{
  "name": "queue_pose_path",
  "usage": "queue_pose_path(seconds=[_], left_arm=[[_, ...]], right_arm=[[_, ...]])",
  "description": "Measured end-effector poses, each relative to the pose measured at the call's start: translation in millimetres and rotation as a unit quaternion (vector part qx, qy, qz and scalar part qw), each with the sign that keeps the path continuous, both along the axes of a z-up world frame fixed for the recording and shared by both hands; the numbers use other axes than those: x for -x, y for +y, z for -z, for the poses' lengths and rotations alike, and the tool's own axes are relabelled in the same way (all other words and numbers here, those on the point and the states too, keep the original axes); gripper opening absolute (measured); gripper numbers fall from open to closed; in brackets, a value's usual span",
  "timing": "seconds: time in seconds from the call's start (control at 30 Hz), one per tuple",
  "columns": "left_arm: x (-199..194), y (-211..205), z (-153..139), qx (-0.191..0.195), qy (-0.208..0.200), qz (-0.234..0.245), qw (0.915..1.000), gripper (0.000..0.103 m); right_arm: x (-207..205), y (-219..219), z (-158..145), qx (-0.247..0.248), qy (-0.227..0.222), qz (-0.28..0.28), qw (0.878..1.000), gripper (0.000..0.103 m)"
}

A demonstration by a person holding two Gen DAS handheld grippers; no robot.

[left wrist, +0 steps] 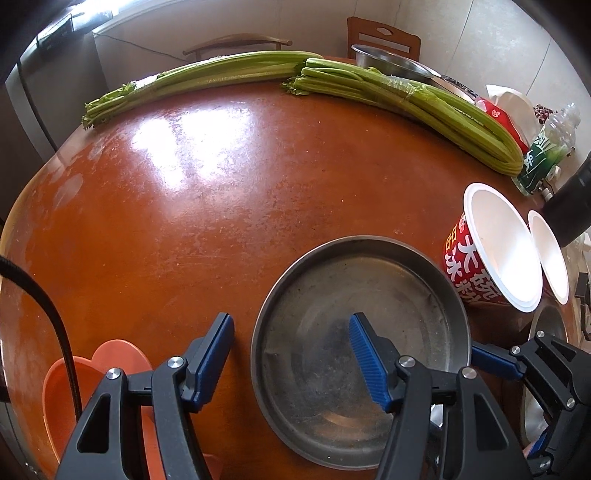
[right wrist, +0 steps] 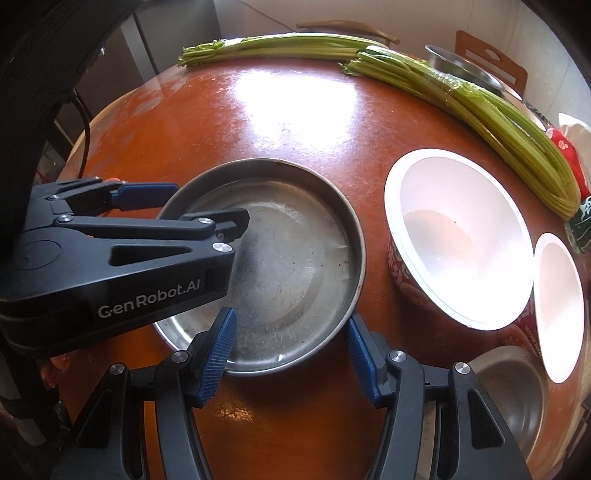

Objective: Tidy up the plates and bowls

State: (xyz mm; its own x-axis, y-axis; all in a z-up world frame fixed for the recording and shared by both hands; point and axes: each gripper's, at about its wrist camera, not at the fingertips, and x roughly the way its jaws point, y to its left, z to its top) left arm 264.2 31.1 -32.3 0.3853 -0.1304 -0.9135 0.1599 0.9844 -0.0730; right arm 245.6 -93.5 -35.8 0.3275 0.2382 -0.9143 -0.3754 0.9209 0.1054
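Note:
A round steel plate (left wrist: 362,325) lies on the red-brown table (left wrist: 184,203); it also shows in the right wrist view (right wrist: 288,258). My left gripper (left wrist: 291,343) is open, its jaws straddling the plate's left rim, one finger over the plate and one outside. My right gripper (right wrist: 291,343) is open, its jaws astride the plate's near rim. Two white paper bowls with red print (right wrist: 458,236) (right wrist: 559,306) stand right of the plate. A steel bowl (right wrist: 513,398) sits at the near right. An orange heart-shaped bowl (left wrist: 96,391) lies under my left gripper.
Two bundles of celery (left wrist: 229,70) (left wrist: 417,103) lie across the far table. Another steel bowl (left wrist: 391,61) stands behind them near a wooden chair (left wrist: 384,35). A green-labelled bottle (left wrist: 546,147) and a red packet (left wrist: 498,118) lie at the far right. A black cable (left wrist: 48,314) hangs at left.

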Motion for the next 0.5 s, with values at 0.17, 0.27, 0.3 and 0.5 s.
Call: queue_pose_path(seconds=[0.17, 0.27, 0.3, 0.5], left_arm=[[2, -2, -1, 0.010, 0.003, 0.009, 0.9999, 0.064], [3, -3, -1, -0.003, 0.003, 0.004, 1.0000, 0.064], [3, -2, -2, -0.004, 0.002, 0.002, 1.0000, 0.064], [8, 3, -11, 0.005, -0.011, -0.007, 0.9999, 0.064]], right_arm=[[1, 1, -2, -0.014, 0.001, -0.007, 1.000, 0.063], [3, 4, -3, -0.025, 0.003, -0.015, 1.000, 0.063], [4, 5, -4, -0.026, 0.004, -0.016, 1.000, 0.063], [9, 6, -11, -0.034, -0.006, -0.023, 0.999, 0.063]])
